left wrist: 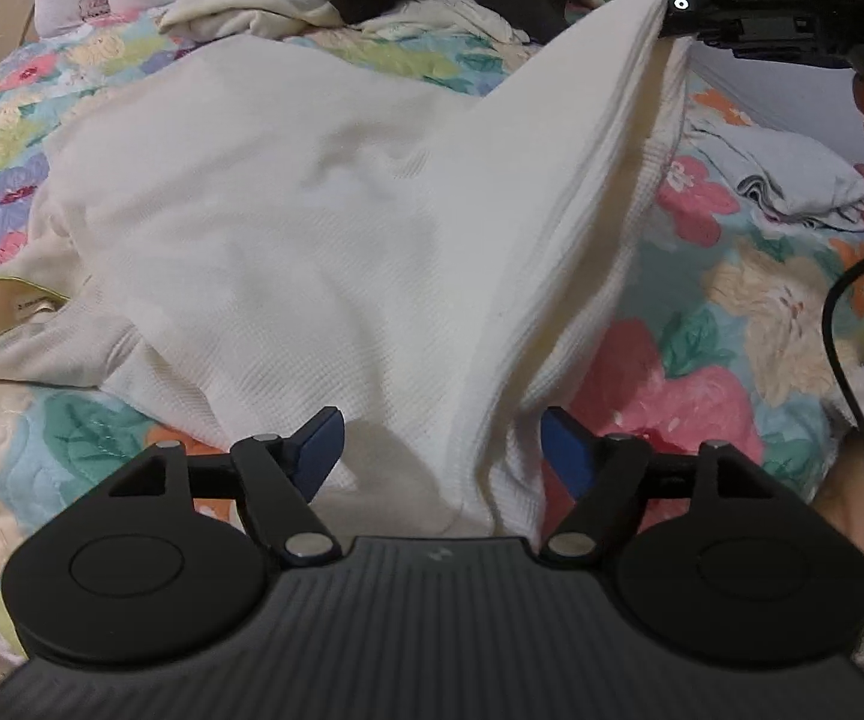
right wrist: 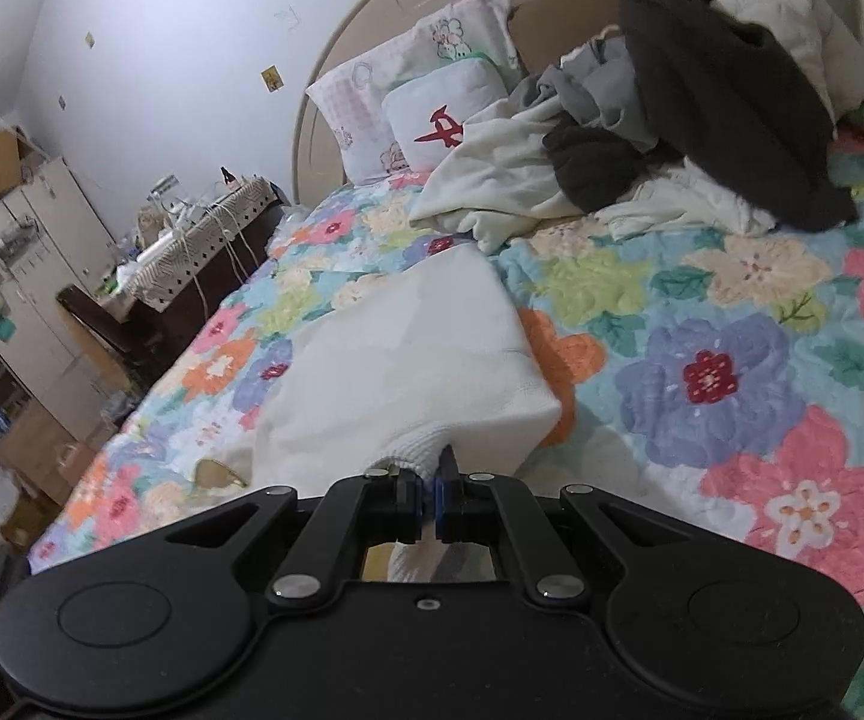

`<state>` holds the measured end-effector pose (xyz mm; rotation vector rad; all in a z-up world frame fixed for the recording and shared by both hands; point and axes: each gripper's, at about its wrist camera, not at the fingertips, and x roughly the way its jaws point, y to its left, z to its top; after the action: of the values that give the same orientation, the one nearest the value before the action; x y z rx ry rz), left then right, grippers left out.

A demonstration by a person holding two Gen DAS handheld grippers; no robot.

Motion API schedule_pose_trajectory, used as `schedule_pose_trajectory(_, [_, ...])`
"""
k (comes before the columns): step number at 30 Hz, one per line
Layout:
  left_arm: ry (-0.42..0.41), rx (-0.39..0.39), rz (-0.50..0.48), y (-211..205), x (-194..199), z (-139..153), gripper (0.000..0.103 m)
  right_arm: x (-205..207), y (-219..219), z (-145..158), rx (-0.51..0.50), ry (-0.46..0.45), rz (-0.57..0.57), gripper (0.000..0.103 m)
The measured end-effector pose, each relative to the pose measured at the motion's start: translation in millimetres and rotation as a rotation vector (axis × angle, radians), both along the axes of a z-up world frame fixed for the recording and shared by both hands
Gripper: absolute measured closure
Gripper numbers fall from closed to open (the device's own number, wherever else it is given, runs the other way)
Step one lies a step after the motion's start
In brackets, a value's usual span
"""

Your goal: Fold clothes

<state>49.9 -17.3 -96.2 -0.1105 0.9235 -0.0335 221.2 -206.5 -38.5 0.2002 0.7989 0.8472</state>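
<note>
Presently, findings as follows.
Garment: white waffle-knit top (left wrist: 288,228) lies spread on the floral quilt (left wrist: 702,324), neckline with a green-edged collar (left wrist: 9,312) at its left end; the right edge is raised off the bed.
Right gripper (right wrist: 430,480): jaws closed tight on a bunched corner of the top, holding it up.
Left gripper (left wrist: 441,450): jaws stand wide apart with a fold of the top lying between them; the blue pads (left wrist: 564,450) do not press on it.
Beyond the top: heap of unfolded clothes (right wrist: 642,138), pale and dark, piled against the headboard (right wrist: 384,6); two pillows (right wrist: 408,102) just left of the heap.
Right of the top: grey folded cloth (left wrist: 792,174) on the quilt, near the raised edge.
Obstructions: black cable (left wrist: 834,330) hangs at the right of the top, clear of it.
Off the bed: cluttered side table (right wrist: 204,228) and cabinets (right wrist: 30,276), left of the quilt.
</note>
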Motion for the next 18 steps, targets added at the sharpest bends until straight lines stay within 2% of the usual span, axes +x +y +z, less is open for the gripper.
schedule_pose_trajectory(3, [-0.024,-0.006,-0.009,-1.6,-7.0,3.7,0.026,0.6,1.5,4.2,-0.006,0.001,0.001,0.099])
schedule_pose_trajectory(7, [-0.038,0.022,-0.029,-11.3,-7.9,5.3,0.011,-1.7,1.6,7.8,-0.006,0.001,0.000,0.099])
schedule_pose_trajectory(12, [-0.075,0.179,-0.116,-36.8,-3.4,-3.5,0.008,0.8,1.1,11.3,0.011,0.002,-0.003,0.099])
schedule_pose_trajectory(13, [-0.058,0.221,-0.096,-37.4,0.8,-7.6,0.008,2.4,1.5,11.7,0.016,0.009,-0.004,0.099])
schedule_pose_trajectory(15, [0.006,0.330,-0.023,-33.5,12.5,-18.6,0.024,5.8,3.2,13.5,0.024,0.019,-0.002,0.099])
schedule_pose_trajectory(16, [0.019,0.347,0.016,-25.7,16.0,-22.0,0.044,7.7,5.4,15.0,0.022,0.019,0.005,0.099])
schedule_pose_trajectory(17, [0.011,0.298,0.031,-15.9,17.6,-21.1,0.059,9.5,8.0,16.5,0.019,0.018,0.012,0.099])
schedule_pose_trajectory(18, [0.005,0.230,0.038,-5.9,17.8,-18.0,0.070,11.2,12.6,18.1,0.010,0.011,0.020,0.099])
